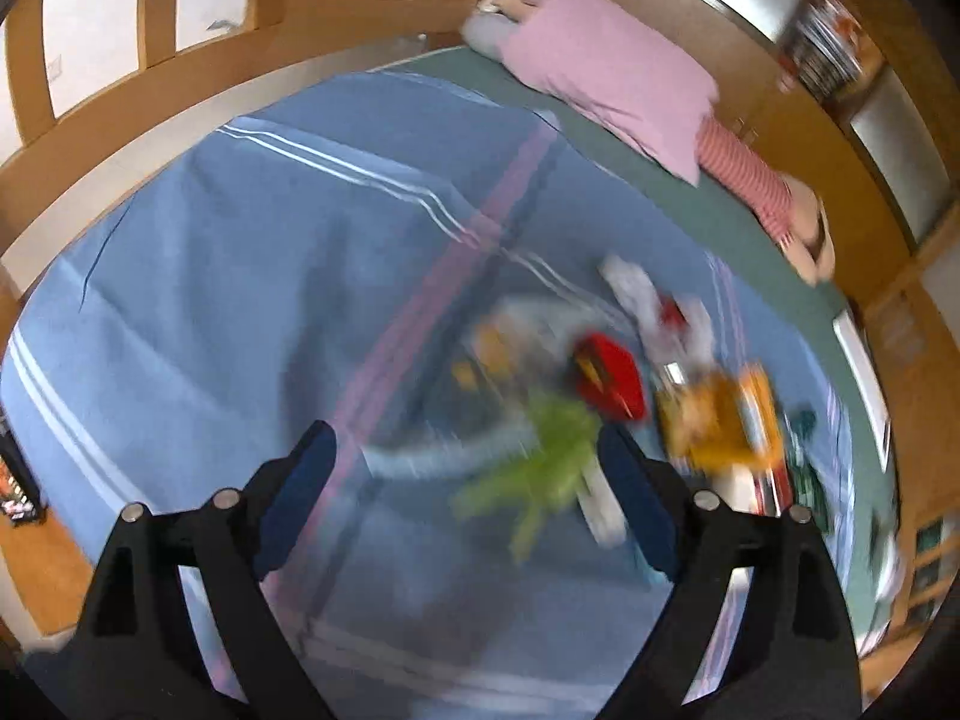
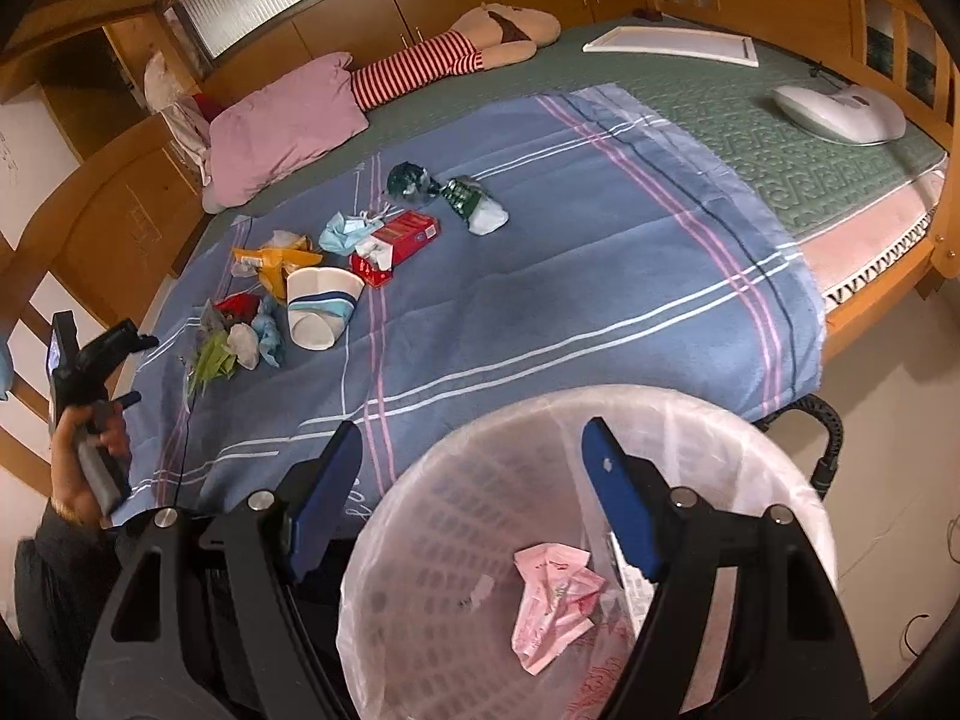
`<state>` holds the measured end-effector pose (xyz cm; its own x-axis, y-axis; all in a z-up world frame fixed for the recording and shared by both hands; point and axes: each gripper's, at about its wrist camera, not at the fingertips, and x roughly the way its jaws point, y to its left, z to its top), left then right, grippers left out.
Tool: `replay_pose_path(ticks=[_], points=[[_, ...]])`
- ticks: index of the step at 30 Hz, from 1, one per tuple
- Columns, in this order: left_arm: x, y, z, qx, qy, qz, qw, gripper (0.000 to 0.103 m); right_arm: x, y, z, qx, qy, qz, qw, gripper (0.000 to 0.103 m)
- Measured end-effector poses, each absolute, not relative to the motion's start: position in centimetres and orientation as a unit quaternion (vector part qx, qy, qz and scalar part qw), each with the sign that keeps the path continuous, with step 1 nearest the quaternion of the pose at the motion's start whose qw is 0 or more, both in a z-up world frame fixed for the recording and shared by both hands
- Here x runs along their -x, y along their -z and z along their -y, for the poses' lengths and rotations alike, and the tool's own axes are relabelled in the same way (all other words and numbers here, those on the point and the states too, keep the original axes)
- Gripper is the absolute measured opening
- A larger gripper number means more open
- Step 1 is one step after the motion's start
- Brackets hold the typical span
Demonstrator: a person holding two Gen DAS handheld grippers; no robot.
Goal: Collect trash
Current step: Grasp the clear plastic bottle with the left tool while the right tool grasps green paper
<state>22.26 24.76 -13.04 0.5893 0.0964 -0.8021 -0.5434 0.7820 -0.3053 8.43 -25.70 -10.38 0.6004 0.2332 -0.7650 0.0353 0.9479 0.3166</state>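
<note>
Trash lies scattered on the blue striped blanket (image 2: 540, 276): a paper cup (image 2: 318, 306), a red box (image 2: 399, 237), a yellow wrapper (image 2: 273, 261), a green wrapper (image 2: 210, 363) and a green-and-white bag (image 2: 474, 204). My left gripper (image 1: 468, 468) hangs open just above that pile, its view blurred, with the green wrapper (image 1: 540, 456) lying below the gap between the blue pads. A hand holds this left gripper (image 2: 135, 369) at the blanket's left edge. My right gripper (image 2: 471, 438) is open and empty over the lined white trash basket (image 2: 750, 438), where a crumpled pink wrapper (image 2: 552, 600) lies.
A pink pillow (image 2: 282, 120) and a striped stuffed doll (image 2: 432, 63) lie at the head of the bed. A white board (image 2: 672, 42) and a white oval device (image 2: 840, 111) rest on the green mattress. Wooden bed rails surround it. A black frame (image 2: 828, 426) stands behind the basket.
</note>
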Motion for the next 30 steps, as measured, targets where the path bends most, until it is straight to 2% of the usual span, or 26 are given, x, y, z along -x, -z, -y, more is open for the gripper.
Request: replay_pose_path(ticks=[4, 7, 8, 9, 11, 12, 14, 18, 23, 27, 30], points=[[-26.1, 16.0, -26.7, 0.272, -0.138, -0.470, 0.828, 0.090, -10.0, 12.0, 24.3, -0.144, -0.059, -0.470, 0.869, 0.074], [-27.9, 19.0, -26.6, 0.319, -0.093, -0.498, 0.801, 0.089, -11.0, 12.4, 23.3, -0.148, -0.068, -0.479, 0.862, 0.074], [-28.2, 19.4, -26.5, 0.322, -0.085, -0.502, 0.798, 0.083, -11.4, 12.2, 23.0, -0.150, -0.072, -0.479, 0.862, 0.074], [-28.5, 19.8, -26.2, 0.318, -0.079, -0.506, 0.798, 0.064, -11.7, 12.0, 22.6, -0.149, -0.077, -0.477, 0.862, 0.074], [-28.5, 19.8, -25.4, 0.299, -0.071, -0.507, 0.805, 0.054, -12.1, 11.2, 21.4, -0.142, -0.088, -0.469, 0.867, 0.074], [-28.1, 19.4, -25.2, 0.299, -0.068, -0.498, 0.811, 0.040, -12.3, 11.0, 20.9, -0.139, -0.092, -0.466, 0.869, 0.074], [-27.1, 18.7, -24.8, 0.307, -0.047, -0.483, 0.818, 0.032, -12.5, 10.5, 19.7, -0.133, -0.105, -0.462, 0.870, 0.074], [-24.7, 16.1, -23.7, 0.332, -0.020, -0.453, 0.827, 0.032, -12.9, 10.5, 17.4, -0.117, -0.127, -0.464, 0.869, 0.074], [-19.7, 11.0, -21.2, 0.296, -0.101, -0.351, 0.883, 0.031, -15.7, 11.2, 14.7, -0.108, -0.138, -0.471, 0.865, 0.074], [-17.3, 10.8, -21.0, 0.293, -0.155, -0.319, 0.888, 0.031, -19.7, 11.5, 10.1, -0.089, -0.162, -0.477, 0.859, 0.074], [-15.2, 10.6, -22.6, 0.296, -0.180, -0.302, 0.888, 0.031, -22.6, 12.1, 4.3, -0.029, -0.164, -0.481, 0.861, 0.074]])
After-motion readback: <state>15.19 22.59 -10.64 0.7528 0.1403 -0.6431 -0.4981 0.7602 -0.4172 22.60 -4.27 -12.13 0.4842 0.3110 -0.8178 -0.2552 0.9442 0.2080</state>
